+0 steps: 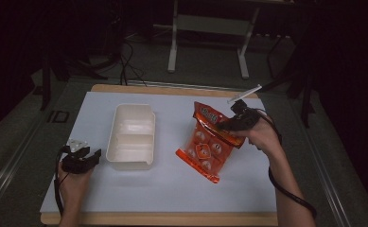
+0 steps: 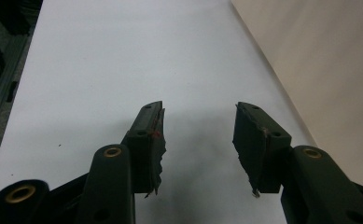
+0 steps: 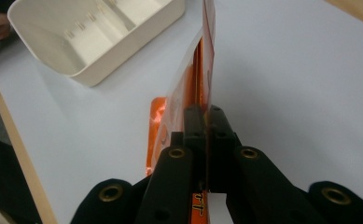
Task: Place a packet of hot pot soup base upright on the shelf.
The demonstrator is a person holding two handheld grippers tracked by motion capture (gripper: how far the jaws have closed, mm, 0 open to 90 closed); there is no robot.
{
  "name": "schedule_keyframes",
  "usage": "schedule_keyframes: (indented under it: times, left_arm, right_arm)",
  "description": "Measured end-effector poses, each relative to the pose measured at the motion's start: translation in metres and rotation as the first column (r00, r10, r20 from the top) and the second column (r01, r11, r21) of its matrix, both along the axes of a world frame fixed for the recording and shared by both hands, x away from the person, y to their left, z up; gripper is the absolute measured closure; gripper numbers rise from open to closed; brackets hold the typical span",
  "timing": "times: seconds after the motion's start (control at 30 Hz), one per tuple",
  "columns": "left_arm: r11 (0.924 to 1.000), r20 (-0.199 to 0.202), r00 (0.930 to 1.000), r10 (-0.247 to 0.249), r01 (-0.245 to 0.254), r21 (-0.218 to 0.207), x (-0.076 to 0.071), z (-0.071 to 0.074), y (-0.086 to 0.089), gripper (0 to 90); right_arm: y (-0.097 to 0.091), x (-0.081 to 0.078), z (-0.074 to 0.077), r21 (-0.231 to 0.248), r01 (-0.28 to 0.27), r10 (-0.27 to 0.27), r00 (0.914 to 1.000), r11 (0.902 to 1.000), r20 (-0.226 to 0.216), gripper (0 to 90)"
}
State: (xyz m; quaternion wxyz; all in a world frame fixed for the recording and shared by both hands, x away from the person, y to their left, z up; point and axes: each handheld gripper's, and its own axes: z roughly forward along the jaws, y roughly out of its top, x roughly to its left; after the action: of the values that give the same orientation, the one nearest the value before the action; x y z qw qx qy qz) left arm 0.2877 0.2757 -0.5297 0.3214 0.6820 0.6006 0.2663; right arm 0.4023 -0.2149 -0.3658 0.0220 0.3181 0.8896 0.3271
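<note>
High view, one snack bag (image 1: 205, 144), one tray (image 1: 130, 137), two grippers

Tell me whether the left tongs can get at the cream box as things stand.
Probably yes. The left tongs sit open just beside the cream box, with only bare white tabletop between them. The right tongs, clamping the orange snack bag, are well off to the other side.

Dim room; white metal stand (image 1: 210, 28) on grey floor (image 1: 205, 71).
</note>
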Motion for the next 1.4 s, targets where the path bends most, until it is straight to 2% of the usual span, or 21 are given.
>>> schedule_keyframes:
  times: [0.03, 0.07, 0.47, 0.63, 0.87, 1.1, 1.23, 1.4]
  left_arm:
    - [1.0, 0.001, 1.0, 0.0, 0.0, 0.001, 0.0, 0.0, 0.0, 53.0]
    - [1.0, 0.001, 1.0, -0.001, 0.001, 0.002, 0.0, 0.0, 0.0, 53.0]
    - [1.0, 0.0, 1.0, 0.001, -0.001, 0.004, 0.0, 0.0, 0.0, 53.0]
    - [1.0, 0.001, 1.0, 0.0, 0.0, 0.004, 0.0, 0.001, 0.0, 53.0]
    - [1.0, 0.002, 1.0, 0.001, -0.001, 0.003, 0.0, 0.001, 0.0, 53.0]
    - [1.0, 0.003, 1.0, 0.001, -0.001, 0.005, 0.0, 0.0, 0.0, 53.0]
    - [1.0, 0.003, 1.0, 0.001, -0.001, 0.003, 0.0, 0.001, 0.0, 53.0]
    - [1.0, 0.001, 1.0, -0.001, 0.001, 0.006, 0.0, 0.0, 0.0, 53.0]
  right_arm:
    - [0.0, 0.0, 0.0, 0.0, 0.0, 0.0, 1.0, 1.0, 0.0, 89.0]
    - [0.002, 0.004, 0.0, -0.016, -0.022, 0.021, 0.9979, 0.9996, -0.061, 86.2]
    - [0.012, 0.009, -0.004, -0.042, -0.053, 0.047, 0.989, 0.9977, -0.14, 84.9]
    - [0.016, 0.007, -0.002, -0.063, -0.044, 0.036, 0.9913, 0.9971, -0.126, 89.1]
    - [0.016, 0.003, 0.0, -0.038, -0.069, 0.064, 0.9905, 0.9969, -0.122, 89.8]
    - [0.016, 0.002, -0.001, -0.006, -0.067, 0.065, 0.9882, 0.9978, -0.139, 89.9]
    - [0.016, 0.0, 0.0, 0.009, -0.043, 0.044, 0.9862, 0.999, -0.16, 90.0]
    - [0.016, -0.002, 0.0, 0.02, -0.03, 0.033, 0.9858, 0.9993, -0.165, 90.0]
